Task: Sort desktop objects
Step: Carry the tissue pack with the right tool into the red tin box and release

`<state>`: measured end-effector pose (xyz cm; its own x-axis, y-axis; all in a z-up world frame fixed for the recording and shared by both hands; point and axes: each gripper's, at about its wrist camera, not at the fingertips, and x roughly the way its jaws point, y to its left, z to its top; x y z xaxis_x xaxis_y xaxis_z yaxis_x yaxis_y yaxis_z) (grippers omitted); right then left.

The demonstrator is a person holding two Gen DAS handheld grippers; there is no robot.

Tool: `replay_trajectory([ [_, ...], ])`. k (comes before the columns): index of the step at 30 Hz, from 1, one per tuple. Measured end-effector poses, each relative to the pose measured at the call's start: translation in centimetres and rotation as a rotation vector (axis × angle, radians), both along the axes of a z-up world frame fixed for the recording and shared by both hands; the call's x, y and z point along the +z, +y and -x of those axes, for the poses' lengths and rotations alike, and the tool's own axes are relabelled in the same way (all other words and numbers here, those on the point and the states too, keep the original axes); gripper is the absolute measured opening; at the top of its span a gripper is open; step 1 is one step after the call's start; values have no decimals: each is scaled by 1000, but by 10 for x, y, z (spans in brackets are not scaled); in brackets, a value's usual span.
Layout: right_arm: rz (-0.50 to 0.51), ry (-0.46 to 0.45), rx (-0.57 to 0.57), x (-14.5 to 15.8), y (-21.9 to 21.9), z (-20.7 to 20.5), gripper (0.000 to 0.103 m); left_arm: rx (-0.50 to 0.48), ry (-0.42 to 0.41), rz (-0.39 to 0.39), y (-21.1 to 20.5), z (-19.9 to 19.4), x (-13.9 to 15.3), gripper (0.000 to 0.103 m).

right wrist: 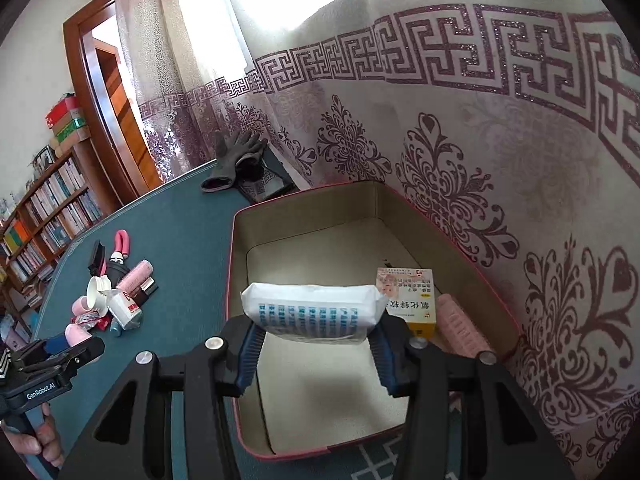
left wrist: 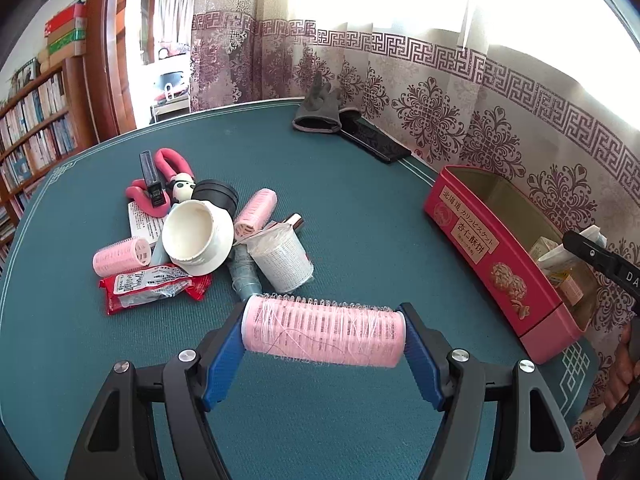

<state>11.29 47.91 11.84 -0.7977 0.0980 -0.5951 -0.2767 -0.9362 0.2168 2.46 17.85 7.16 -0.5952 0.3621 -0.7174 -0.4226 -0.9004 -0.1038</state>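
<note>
We've got the right gripper (right wrist: pixel 314 344) pinching a white tissue pack (right wrist: pixel 312 310) crosswise right above the open pink tin (right wrist: pixel 236 240), while the left gripper (left wrist: pixel 324 334) clamps a pink hair roller (left wrist: pixel 324 330) end-to-end, tin off to its right.

Cut off at the 3 o'clock edge of the left wrist view: right gripper (left wrist: pixel 600 256), only a black tip and part of a hand showing, jaws not visible there. Hidden behind the red box (left wrist: pixel 496 264) wall: most of its contents, just carton tops (left wrist: pixel 554 256) peeking out. Buried under the white cup (left wrist: pixel 196 236) and noodle tub (left wrist: pixel 284 260) at 9 o'clock: a grey tube (left wrist: pixel 244 276), label unreadable. In the right wrist view, cropped at 8 o'clock: left gripper (right wrist: pixel 60 354). Half masked by the tissue pack (right wrist: pixel 312 312): yellow medicine carton (right wrist: pixel 412 300). Too small to sort out: clutter pile (right wrist: pixel 116 300).
</note>
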Motion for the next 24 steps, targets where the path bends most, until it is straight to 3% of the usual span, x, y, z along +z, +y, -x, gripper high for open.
replay_trajectory([
  [3,7,47,-9,7,3,9,69,-6,5,8,4,-3,1,74],
  [7,7,84,-11,13,5,9,71,-6,1,15,6,-3,1,74],
  [18,21,40,-104,-4,35,-9,73,-73,-7,30,32,-8,-2,74],
  [24,-2,56,-95,1,36,-16,75,-125,19,25,57,-11,12,74],
])
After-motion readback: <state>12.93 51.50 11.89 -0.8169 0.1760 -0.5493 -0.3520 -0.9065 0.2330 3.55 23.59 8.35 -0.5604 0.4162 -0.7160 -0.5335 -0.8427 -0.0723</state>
